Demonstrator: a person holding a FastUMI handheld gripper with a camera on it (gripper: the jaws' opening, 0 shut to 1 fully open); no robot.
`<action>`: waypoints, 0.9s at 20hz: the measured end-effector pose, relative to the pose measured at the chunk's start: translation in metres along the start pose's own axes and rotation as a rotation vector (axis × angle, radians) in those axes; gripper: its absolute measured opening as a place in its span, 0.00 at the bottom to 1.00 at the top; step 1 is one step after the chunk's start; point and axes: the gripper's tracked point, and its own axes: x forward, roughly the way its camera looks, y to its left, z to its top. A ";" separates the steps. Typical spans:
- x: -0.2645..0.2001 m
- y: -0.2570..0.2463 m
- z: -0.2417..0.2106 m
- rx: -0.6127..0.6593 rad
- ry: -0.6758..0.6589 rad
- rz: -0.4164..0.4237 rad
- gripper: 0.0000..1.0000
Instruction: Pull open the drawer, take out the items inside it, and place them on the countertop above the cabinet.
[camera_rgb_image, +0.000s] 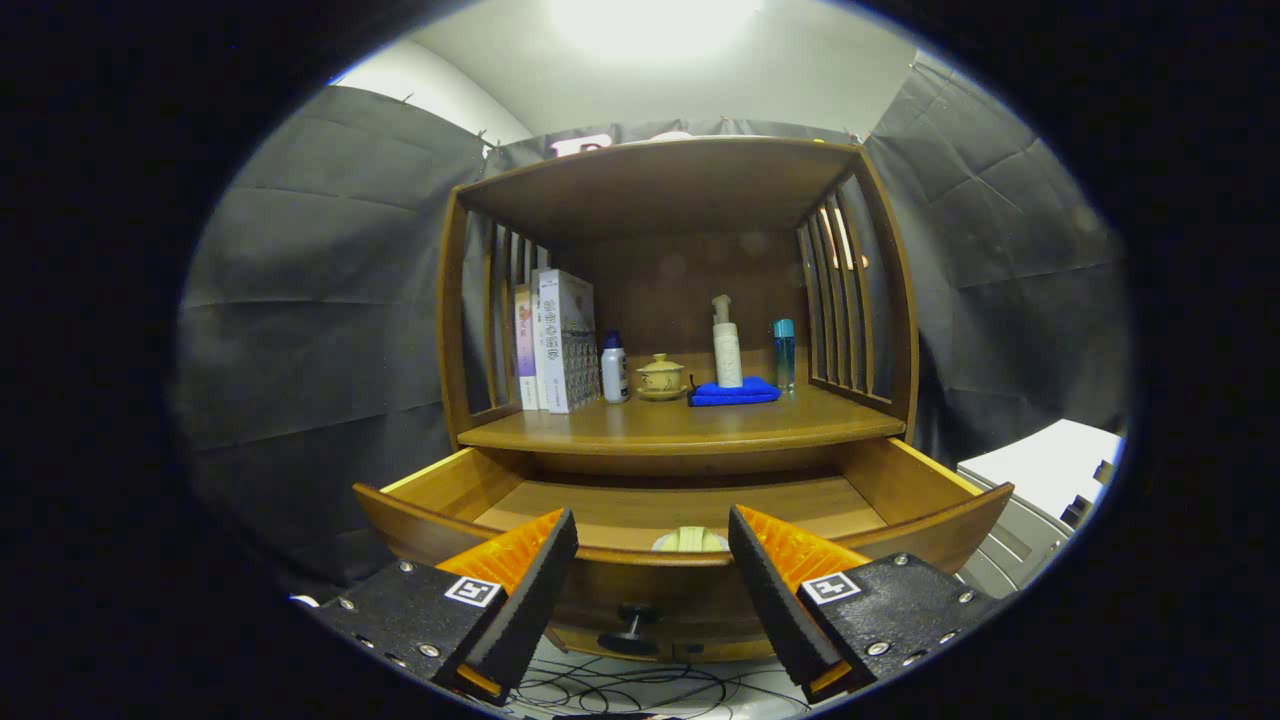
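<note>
Nearest your camera, the gripper (652, 580) had its two fingers spread wide apart, pinching nothing, with the drawer front showing in the gap between them. The drawer (900, 535) stood pulled open just ahead of the fingertips, its dark knob (630, 632) at about 6 o'clock from the front panel's middle. Inside it, tight behind the front wall and straight at 12 o'clock from the gap between your fingers, a pale rounded item (690, 541) peeked over the rim; you could not tell what it was. Beyond the drawer, the countertop (680, 425) carried, from 9 o'clock round to 3 o'clock, upright books (556, 342), a white bottle (615, 369), a small lidded cup (661, 378), a pump bottle (726, 343) standing on a folded blue cloth (735, 392), and a blue bottle (784, 352). Cables (640, 690) lay on the floor under the drawer.
</note>
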 end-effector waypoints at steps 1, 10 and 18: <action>0.007 0.000 0.004 -0.004 0.023 0.003 0.93; 0.074 -0.029 -0.023 0.012 0.306 -0.011 0.94; 0.102 -0.032 -0.057 0.049 0.533 -0.018 0.92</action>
